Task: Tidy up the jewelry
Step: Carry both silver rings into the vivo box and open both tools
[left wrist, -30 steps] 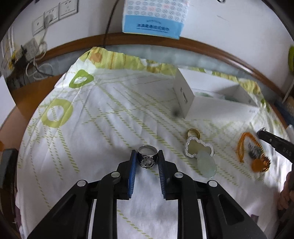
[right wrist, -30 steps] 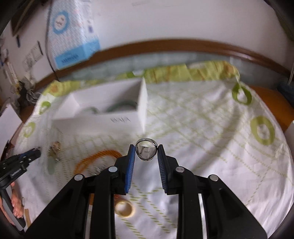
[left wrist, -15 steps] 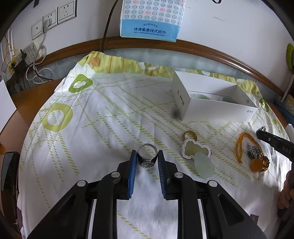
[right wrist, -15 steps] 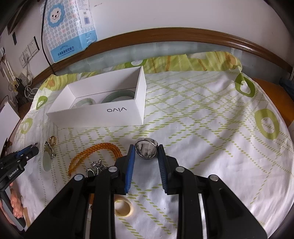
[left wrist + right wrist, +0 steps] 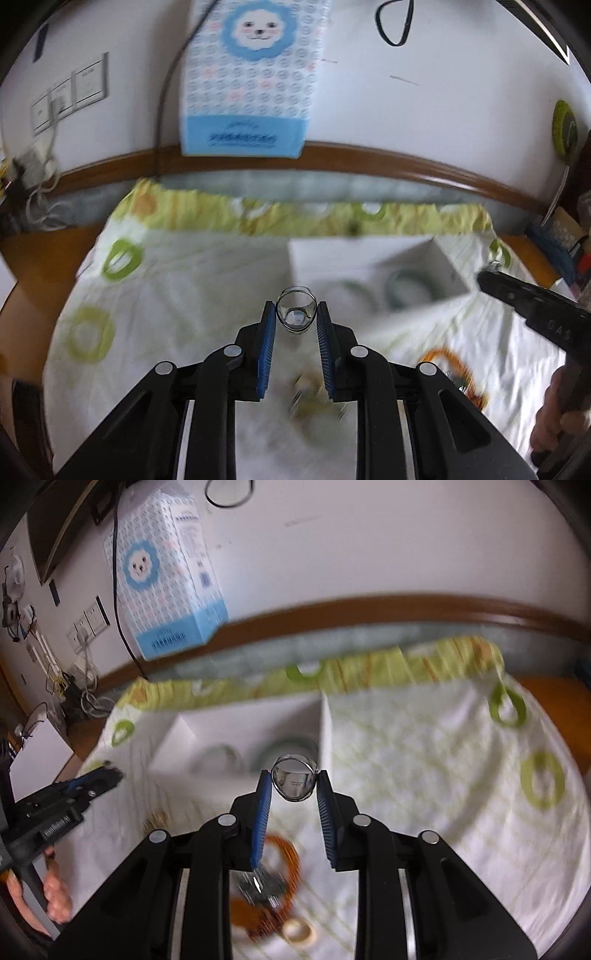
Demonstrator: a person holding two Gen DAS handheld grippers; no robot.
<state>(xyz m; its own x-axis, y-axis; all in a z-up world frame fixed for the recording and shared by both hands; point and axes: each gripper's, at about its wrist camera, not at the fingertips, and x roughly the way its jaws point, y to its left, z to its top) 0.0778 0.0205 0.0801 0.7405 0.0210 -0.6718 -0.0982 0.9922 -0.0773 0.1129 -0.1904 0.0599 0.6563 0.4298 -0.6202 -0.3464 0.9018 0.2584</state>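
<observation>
Looking along your left gripper (image 5: 294,318), you are clamping a silver ring (image 5: 296,312) between the fingertips, aiming at the white box (image 5: 369,258) where jade bangles (image 5: 408,290) are lying. Through the right view, your right gripper (image 5: 293,788) is pinching a second silver ring (image 5: 294,779) just before that box (image 5: 251,723), presumably for dropping inside.

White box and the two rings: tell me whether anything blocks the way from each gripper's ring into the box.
Nothing visible does. The left gripper holds a silver ring and the right gripper holds another silver ring, both in front of the open-topped white box. Only two green bangles lie inside.
</observation>
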